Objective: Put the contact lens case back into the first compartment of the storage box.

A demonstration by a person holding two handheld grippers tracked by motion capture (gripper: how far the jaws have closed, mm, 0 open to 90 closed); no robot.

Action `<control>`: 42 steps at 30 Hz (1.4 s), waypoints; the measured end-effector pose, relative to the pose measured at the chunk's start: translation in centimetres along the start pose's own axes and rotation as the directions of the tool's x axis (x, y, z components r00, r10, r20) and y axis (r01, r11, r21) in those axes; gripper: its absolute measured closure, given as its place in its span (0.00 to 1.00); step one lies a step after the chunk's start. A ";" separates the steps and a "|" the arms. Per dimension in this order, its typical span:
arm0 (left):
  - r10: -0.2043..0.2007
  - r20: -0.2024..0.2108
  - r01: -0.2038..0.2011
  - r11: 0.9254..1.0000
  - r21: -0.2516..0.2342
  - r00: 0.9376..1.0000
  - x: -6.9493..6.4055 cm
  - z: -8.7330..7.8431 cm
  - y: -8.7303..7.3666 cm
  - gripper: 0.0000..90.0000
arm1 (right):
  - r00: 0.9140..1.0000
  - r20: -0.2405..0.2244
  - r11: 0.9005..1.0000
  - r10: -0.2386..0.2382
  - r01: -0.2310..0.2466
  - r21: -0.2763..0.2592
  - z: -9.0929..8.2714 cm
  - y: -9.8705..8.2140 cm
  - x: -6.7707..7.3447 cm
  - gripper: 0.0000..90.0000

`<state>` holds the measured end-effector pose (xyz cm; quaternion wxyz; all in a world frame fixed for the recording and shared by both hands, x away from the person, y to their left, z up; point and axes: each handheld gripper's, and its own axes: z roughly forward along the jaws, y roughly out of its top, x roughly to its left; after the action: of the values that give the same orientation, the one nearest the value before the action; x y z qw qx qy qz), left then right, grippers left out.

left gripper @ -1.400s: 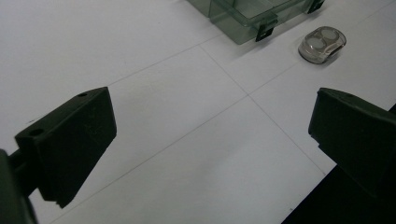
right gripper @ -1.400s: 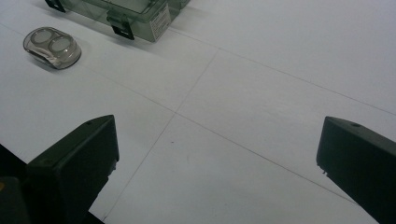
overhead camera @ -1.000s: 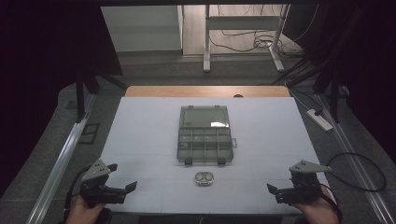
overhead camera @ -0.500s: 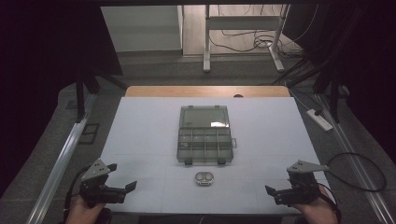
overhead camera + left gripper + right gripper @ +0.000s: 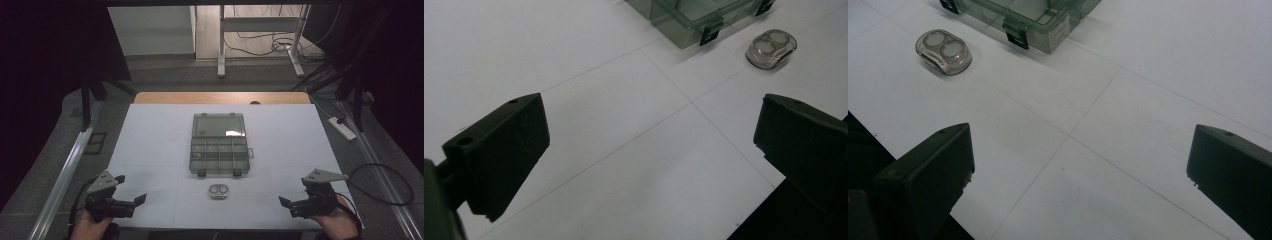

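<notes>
I'm holding the left hand-held gripper low over the near left corner of the worktop, jaws spread wide with nothing between them. In the left gripper view the same left hand-held gripper is showing bare white surface between its two black jaws. The right hand-held gripper is sitting over the near right corner, jaws gaping wide too, gripping nothing; the right gripper view confirms that for the right hand-held gripper. The small clear case with two round pads inside is lying flat near the front edge at centre, between the two grippers and well apart from both. It's showing up top right in the left gripper view and top left in the right gripper view. Just behind it, not touching, the grey see-through organiser box is standing open, lid laid back away from me, latches facing the case. The box corner is showing in both gripper views. My hands are gripping the handles at the bottom edge, left hand and right hand.
</notes>
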<state>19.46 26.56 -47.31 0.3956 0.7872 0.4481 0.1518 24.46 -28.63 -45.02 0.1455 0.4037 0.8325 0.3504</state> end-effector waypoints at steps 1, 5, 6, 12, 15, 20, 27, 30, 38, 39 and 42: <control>0.000 0.000 0.000 1.000 0.000 1.000 0.0 0.0 0.0 0.01 | 1.000 -0.002 1.000 -0.001 0.001 -0.002 0.0 0.0 0.0 0.00; -0.001 0.000 0.001 1.000 0.000 1.000 0.0 0.0 0.0 0.01 | 1.000 -0.021 1.000 0.002 -0.002 -0.011 0.1 0.2 0.0 0.00; -0.001 0.000 0.001 1.000 0.000 1.000 0.0 0.0 0.0 0.01 | 1.000 -0.029 1.000 0.006 -0.006 -0.012 0.1 0.3 0.0 0.00; 0.000 -0.001 0.000 1.000 0.000 1.000 0.0 0.0 0.0 0.01 | 0.996 -0.085 1.000 0.015 -0.016 -0.009 0.5 0.8 0.1 0.00; 0.000 -0.002 0.000 1.000 0.000 1.000 0.0 0.0 0.0 0.01 | 0.995 -0.096 1.000 -0.012 0.010 -0.021 0.7 1.2 0.3 0.00; 0.000 -0.002 0.000 1.000 0.003 1.000 0.0 0.1 0.0 0.01 | 0.991 -0.118 0.998 -0.060 0.057 -0.029 1.2 1.9 0.9 0.00; -0.001 -0.003 0.001 1.000 0.004 1.000 0.0 0.1 0.0 0.01 | 0.987 -0.149 0.998 -0.056 0.056 -0.009 2.0 2.5 1.2 0.00; -0.001 -0.003 0.001 1.000 0.005 1.000 0.0 0.1 0.0 0.01 | 0.986 -0.157 0.999 -0.051 0.051 -0.004 2.2 2.7 1.4 0.00; -0.001 -0.004 0.001 1.000 0.007 1.000 0.0 0.1 0.0 0.01 | 0.981 -0.188 0.999 -0.049 0.050 -0.003 2.9 3.4 1.7 0.00; -0.002 -0.004 0.002 1.000 0.007 1.000 0.0 0.1 0.0 0.01 | 0.981 -0.189 0.999 -0.049 0.049 -0.001 2.9 3.5 1.7 0.00; -0.002 -0.004 0.002 1.000 0.007 1.000 0.0 0.1 0.0 0.01 | 0.978 -0.201 0.998 -0.057 0.060 0.011 3.4 3.9 1.9 0.00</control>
<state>19.56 26.53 -47.34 0.3920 0.7879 0.4502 0.1512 27.26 -23.85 -44.68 0.0678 0.3430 0.8573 0.3779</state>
